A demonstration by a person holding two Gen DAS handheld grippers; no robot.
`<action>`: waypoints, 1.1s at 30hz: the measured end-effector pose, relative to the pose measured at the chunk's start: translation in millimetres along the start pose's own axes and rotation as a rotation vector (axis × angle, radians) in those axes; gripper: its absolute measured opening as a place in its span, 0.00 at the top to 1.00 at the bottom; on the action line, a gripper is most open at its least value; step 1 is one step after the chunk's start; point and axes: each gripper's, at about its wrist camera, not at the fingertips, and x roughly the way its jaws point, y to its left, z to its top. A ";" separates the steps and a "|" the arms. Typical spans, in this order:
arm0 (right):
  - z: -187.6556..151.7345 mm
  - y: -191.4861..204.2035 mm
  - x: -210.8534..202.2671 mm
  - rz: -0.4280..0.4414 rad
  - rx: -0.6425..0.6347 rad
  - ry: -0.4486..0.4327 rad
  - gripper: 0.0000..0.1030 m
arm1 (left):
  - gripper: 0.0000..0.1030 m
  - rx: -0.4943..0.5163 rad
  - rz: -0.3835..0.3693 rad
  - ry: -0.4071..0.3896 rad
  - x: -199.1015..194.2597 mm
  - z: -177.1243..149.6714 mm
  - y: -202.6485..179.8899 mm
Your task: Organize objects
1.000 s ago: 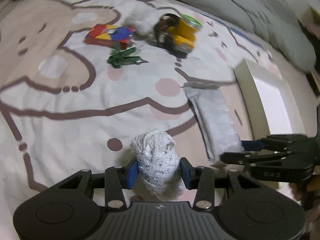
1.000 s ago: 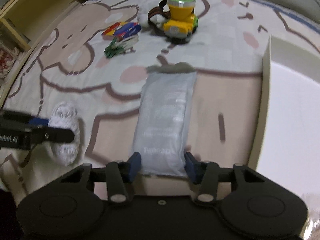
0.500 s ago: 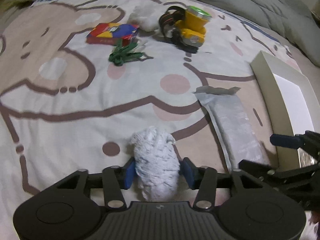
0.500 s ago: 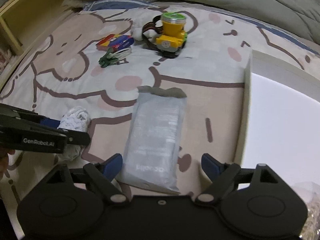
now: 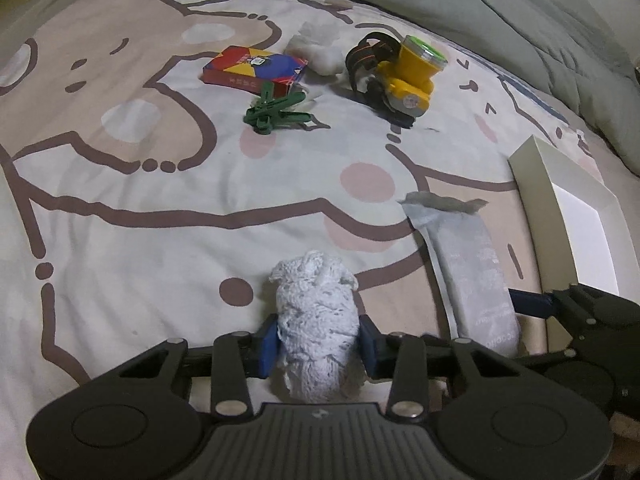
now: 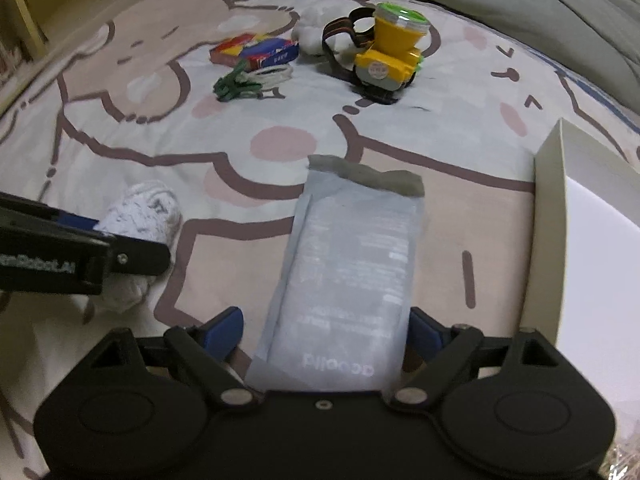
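A white knitted roll [image 5: 316, 320] lies on the cartoon-print bedsheet. My left gripper [image 5: 318, 340] has both blue pads pressed into its sides, and the jaws are closing on it. To its right lies a flat grey foil pouch [image 6: 352, 264], lengthwise toward me. My right gripper [image 6: 324, 330] straddles the pouch's near end. Its jaws are closing, but the left pad still stands clear of the pouch edge. The right wrist view shows the left gripper [image 6: 132, 240] and the roll [image 6: 140, 212] at the left. In the left wrist view the right gripper [image 5: 520, 328] is at the pouch [image 5: 468, 272].
A white open box [image 6: 548, 220] stands just right of the pouch. Farther back lie a red and blue card box [image 5: 256, 68], green clothes pegs [image 5: 276, 114], a white wad [image 5: 320, 48] and a yellow headlamp [image 5: 404, 76]. A grey-green duvet [image 5: 480, 0] borders the far side.
The right gripper's jaws let go of the pouch, spread wide, then narrowed a little around it. The left gripper loosened slightly, then squeezed the roll again.
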 end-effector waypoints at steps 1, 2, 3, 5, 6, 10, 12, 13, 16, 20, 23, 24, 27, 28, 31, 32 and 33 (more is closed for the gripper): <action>1.1 -0.8 0.9 0.002 0.011 0.002 0.23 | 0.60 0.000 -0.003 0.001 -0.4 -0.1 0.6; 2.5 -2.7 0.9 0.012 0.023 0.000 0.32 | 0.60 0.001 -0.005 0.000 -1.2 0.0 0.8; 4.0 -4.4 0.3 0.022 0.030 -0.004 0.39 | 0.60 0.001 -0.006 -0.002 -2.7 0.6 1.0; 6.4 -6.5 -1.9 0.025 0.033 -0.009 0.44 | 0.60 -0.003 -0.007 -0.013 -5.5 2.4 2.3; 6.8 -6.8 -2.9 0.025 0.036 -0.014 0.45 | 0.60 -0.006 -0.009 -0.017 -7.0 3.1 3.2; 9.4 -7.8 -12.3 0.004 0.031 -0.051 0.46 | 0.60 -0.012 -0.008 -0.052 -16.3 8.0 5.1; 13.3 -9.5 -22.2 -0.003 0.034 -0.089 0.46 | 0.60 -0.015 -0.010 -0.071 -21.7 10.8 5.4; 15.8 -10.5 -29.6 -0.006 0.038 -0.116 0.46 | 0.60 -0.014 -0.009 -0.083 -24.7 12.2 5.1; 21.6 -14.6 -49.4 -0.006 0.054 -0.183 0.46 | 0.60 -0.010 -0.008 -0.124 -35.4 16.6 2.6; 27.4 -20.5 -77.3 -0.010 0.068 -0.268 0.46 | 0.60 -0.006 -0.016 -0.176 -50.4 22.8 -2.6; 29.9 -28.3 -93.3 -0.013 0.083 -0.313 0.46 | 0.60 -0.010 -0.028 -0.213 -61.3 28.4 -6.9; 30.0 -29.8 -97.0 -0.017 0.086 -0.324 0.46 | 0.60 -0.008 -0.032 -0.229 -65.8 30.2 -8.7; 30.9 -38.4 -107.5 -0.032 0.101 -0.358 0.46 | 0.60 -0.005 -0.043 -0.268 -77.2 34.0 -13.7; 30.5 -41.2 -110.8 -0.034 0.107 -0.368 0.46 | 0.60 -0.004 -0.049 -0.279 -80.5 35.3 -15.6; 28.3 -48.6 -120.5 -0.046 0.115 -0.396 0.46 | 0.60 -0.001 -0.062 -0.305 -88.3 37.9 -22.3; 27.7 -50.5 -122.7 -0.050 0.115 -0.403 0.46 | 0.60 0.002 -0.065 -0.314 -90.5 38.3 -25.5; 26.6 -52.1 -125.0 -0.052 0.116 -0.409 0.46 | 0.60 0.007 -0.068 -0.318 -92.0 38.4 -27.7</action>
